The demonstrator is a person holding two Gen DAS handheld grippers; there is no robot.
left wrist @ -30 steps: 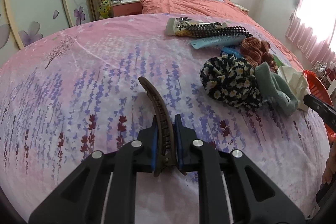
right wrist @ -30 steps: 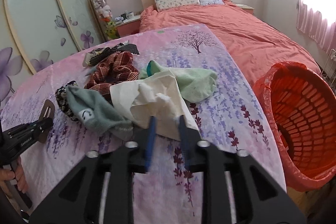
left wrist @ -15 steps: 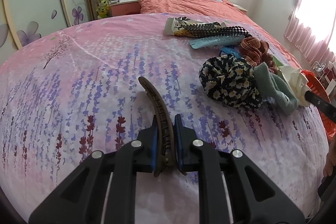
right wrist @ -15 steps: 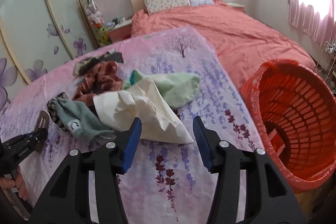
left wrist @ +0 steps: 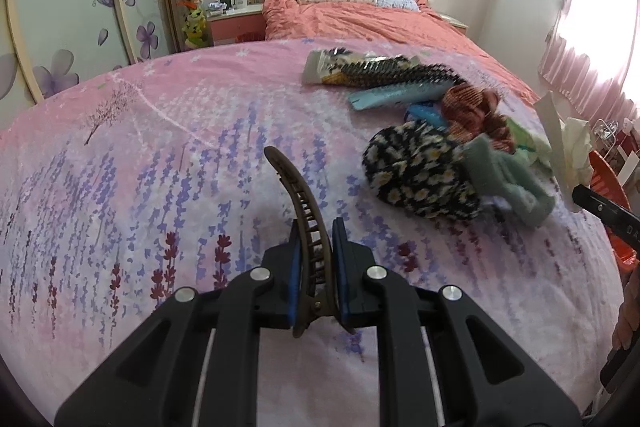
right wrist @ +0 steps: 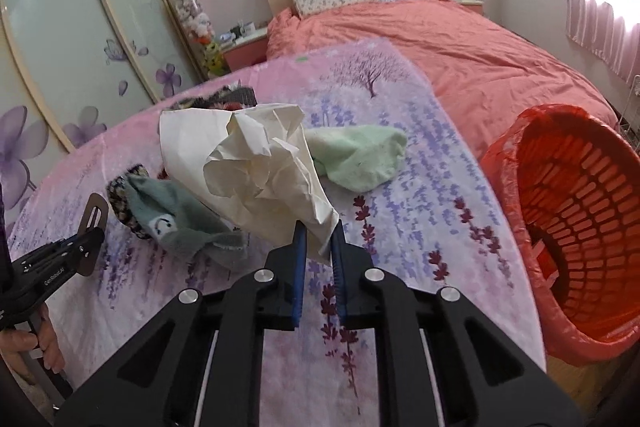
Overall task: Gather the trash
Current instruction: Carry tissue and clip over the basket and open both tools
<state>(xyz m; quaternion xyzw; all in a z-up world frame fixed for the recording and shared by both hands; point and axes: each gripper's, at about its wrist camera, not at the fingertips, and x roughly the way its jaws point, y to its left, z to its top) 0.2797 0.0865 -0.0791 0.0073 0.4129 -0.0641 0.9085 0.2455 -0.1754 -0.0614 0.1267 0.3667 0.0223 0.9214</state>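
My left gripper [left wrist: 314, 239] is shut on a brown hair clip [left wrist: 302, 211] and holds it over the pink flowered cloth [left wrist: 160, 155]. My right gripper [right wrist: 318, 239] is shut on a crumpled cream paper bag [right wrist: 256, 167], lifted off the cloth; the bag also shows at the right edge of the left wrist view [left wrist: 568, 151]. An orange-red basket with a red liner [right wrist: 576, 223] stands to the right of the table edge. The left gripper with the clip shows at the left of the right wrist view [right wrist: 86, 239].
On the cloth lie a daisy-print cloth [left wrist: 416, 175], a grey-green sock [right wrist: 176, 223], a light green sock [right wrist: 360, 159], a rust plaid cloth [left wrist: 472, 107], a black comb [left wrist: 400, 71] and a blue tube [left wrist: 396, 93]. A bed with a coral cover [right wrist: 460, 39] is behind.
My right gripper opened, closed on the cream paper bag and lifted it off the cloth. My left gripper has kept still with the hair clip.
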